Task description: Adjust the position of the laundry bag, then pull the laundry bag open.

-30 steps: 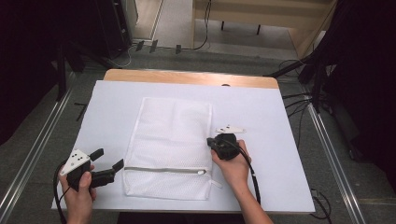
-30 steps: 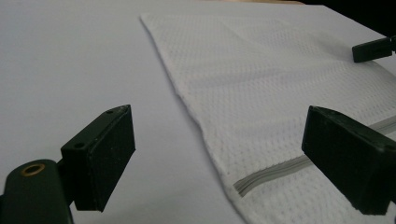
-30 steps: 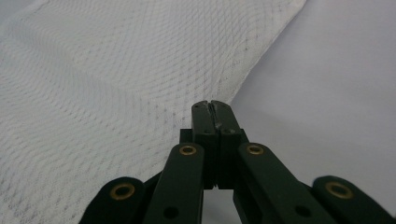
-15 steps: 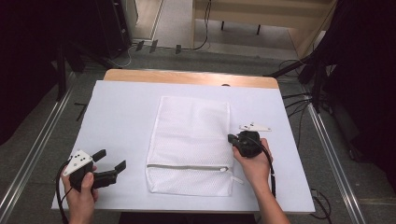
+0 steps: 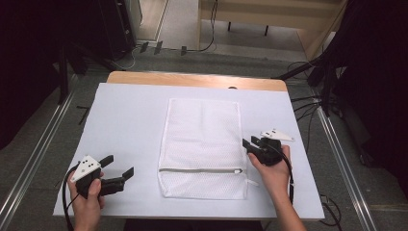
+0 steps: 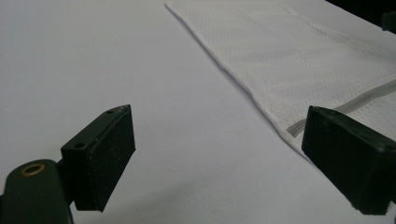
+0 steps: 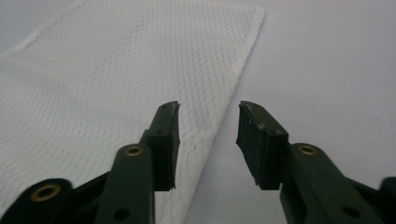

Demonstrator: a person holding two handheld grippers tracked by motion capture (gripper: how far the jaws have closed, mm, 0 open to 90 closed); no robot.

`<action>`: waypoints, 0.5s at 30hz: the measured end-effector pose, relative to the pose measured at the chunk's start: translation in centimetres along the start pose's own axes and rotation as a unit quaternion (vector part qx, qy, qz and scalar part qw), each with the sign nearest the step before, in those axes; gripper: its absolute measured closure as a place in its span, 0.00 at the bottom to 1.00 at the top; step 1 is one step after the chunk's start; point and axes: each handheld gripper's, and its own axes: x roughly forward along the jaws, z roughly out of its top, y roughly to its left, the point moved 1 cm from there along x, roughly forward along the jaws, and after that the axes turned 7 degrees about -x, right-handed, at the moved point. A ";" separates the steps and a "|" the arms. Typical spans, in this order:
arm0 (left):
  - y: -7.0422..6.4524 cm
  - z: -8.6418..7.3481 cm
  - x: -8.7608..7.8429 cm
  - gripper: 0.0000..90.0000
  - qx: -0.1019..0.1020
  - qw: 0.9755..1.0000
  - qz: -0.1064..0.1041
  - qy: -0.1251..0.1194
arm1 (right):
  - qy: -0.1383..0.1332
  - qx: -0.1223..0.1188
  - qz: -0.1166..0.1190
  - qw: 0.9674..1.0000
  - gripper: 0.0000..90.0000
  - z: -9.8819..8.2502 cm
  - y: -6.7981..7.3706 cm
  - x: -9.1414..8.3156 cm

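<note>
A white mesh laundry bag (image 5: 202, 147) lies flat on the white table cover (image 5: 125, 120), with its grey zipper (image 5: 199, 170) closed across the near end. My right gripper (image 5: 249, 142) sits at the bag's right edge. In the right gripper view it (image 7: 208, 126) is open over that edge with nothing between the jaws, and the bag's mesh (image 7: 116, 79) spreads to the left. My left gripper (image 5: 119, 165) rests at the near left, apart from the bag. In the left gripper view it (image 6: 219, 140) is wide open, and the bag (image 6: 303, 56) and zipper (image 6: 369, 95) lie ahead on the right.
The white cover sits on a wooden table (image 5: 192, 79) whose far edge shows bare. Cables (image 5: 308, 103) trail on the floor at the right and back, and metal rails (image 5: 33, 163) run along both sides. Bare cover lies left of the bag.
The bag has slid to the right along with my right gripper and now lies straighter. The right gripper's jaws stand open at its edge. The left gripper has hardly moved.
</note>
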 end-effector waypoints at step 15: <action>-3.9 0.1 1.8 0.15 0.031 0.999 -0.039 0.014 | -0.028 0.001 0.031 0.999 0.55 -6.2 1.0 -6.7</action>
